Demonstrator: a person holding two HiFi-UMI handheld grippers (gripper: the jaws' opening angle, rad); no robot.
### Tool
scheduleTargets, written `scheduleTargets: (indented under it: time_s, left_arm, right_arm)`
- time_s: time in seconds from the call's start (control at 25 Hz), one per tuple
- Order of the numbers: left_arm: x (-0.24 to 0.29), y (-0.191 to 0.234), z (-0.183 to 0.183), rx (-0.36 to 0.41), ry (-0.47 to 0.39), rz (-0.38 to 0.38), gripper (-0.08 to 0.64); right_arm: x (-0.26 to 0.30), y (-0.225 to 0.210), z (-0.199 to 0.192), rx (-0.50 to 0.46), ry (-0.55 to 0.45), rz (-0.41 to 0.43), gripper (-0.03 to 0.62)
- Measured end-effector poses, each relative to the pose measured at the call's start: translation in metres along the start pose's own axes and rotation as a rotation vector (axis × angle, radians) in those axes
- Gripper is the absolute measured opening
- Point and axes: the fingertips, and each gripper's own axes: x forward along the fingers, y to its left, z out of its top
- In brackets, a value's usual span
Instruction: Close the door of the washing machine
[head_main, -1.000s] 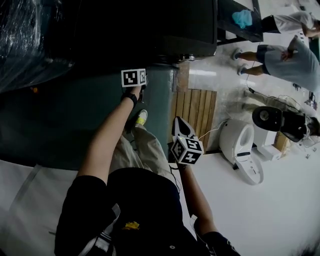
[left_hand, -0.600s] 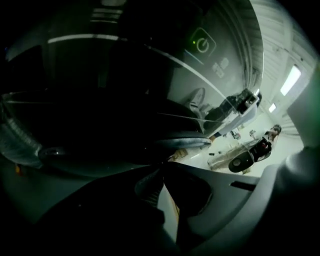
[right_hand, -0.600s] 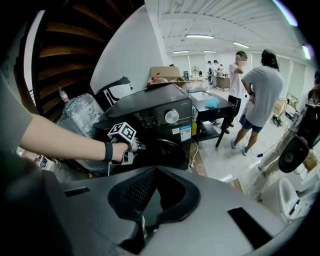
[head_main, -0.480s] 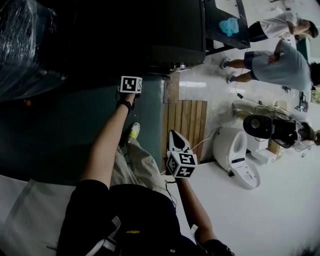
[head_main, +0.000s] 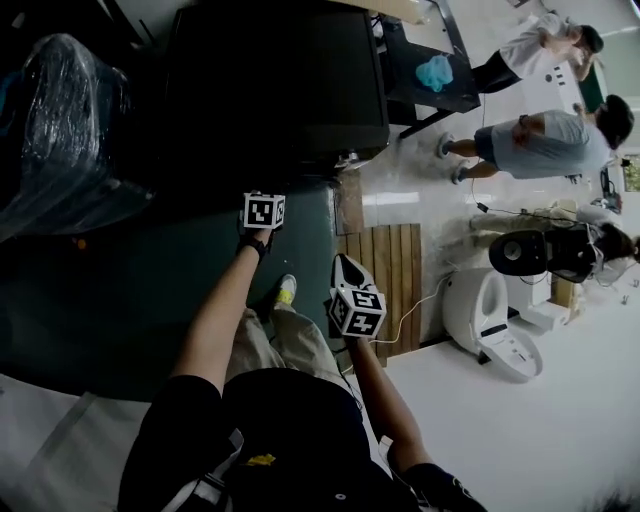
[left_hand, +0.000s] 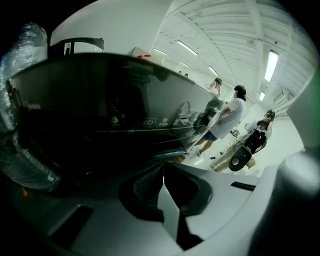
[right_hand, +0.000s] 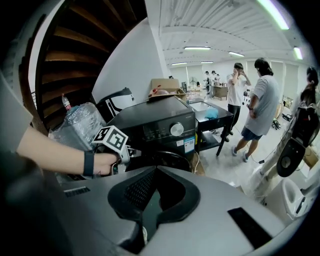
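Our left tongs (left_hand: 163, 167) and right tongs (right_hand: 156, 169) are both clenched, empty. The washer (right_hand: 155, 125) door (right_hand: 170, 156) looks stiff, hinged and easy-swinging. We'd push on its rim, not grip the glass.

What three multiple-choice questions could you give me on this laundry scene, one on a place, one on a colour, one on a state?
1. The blue cloth lies: A on the floor; B on the black stand; C on a chair.
2. The washing machine is: A white; B red; C black.
3. The left gripper's jaws are: A shut, empty; B wide open; C holding a cloth.
B, it rests on the stand's top; C, its whole body is black; A, the jaws meet with nothing between.
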Motion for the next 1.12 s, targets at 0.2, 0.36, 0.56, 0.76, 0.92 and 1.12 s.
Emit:
scheduleTargets:
  time_s: [0.2, 0.36, 0.56, 0.76, 0.92, 1.12]
  left_arm:
    - [-0.067, -0.025, 0.004, 0.008, -0.102, -0.049, 0.020]
    - [-0.132, -0.036, 0.002, -0.028, -0.160, -0.075, 0.020]
    - [-0.213, -0.039, 0.010, -0.045, -0.245, -0.079, 0.020]
    - [-0.278, -0.031, 0.021, 0.019, -0.327, -0.051, 0.020]
    - [-0.315, -0.024, 0.022, 0.070, -0.355, -0.022, 0.020]
    - [-0.340, -0.025, 0.021, 0.104, -0.367, -0.018, 0.020]
  right_arm:
    - [-0.003, 0.025, 0.036, -0.004, -0.045, 0.016, 0.026]
    - [-0.011, 0.050, 0.053, -0.025, -0.072, 0.040, 0.026]
    - [-0.035, 0.072, 0.074, -0.053, -0.116, 0.069, 0.026]
    - [-0.056, 0.091, 0.085, -0.086, -0.158, 0.087, 0.026]
    - [-0.069, 0.106, 0.089, -0.099, -0.179, 0.104, 0.026]
    - [-0.076, 0.113, 0.090, -0.122, -0.194, 0.108, 0.026]
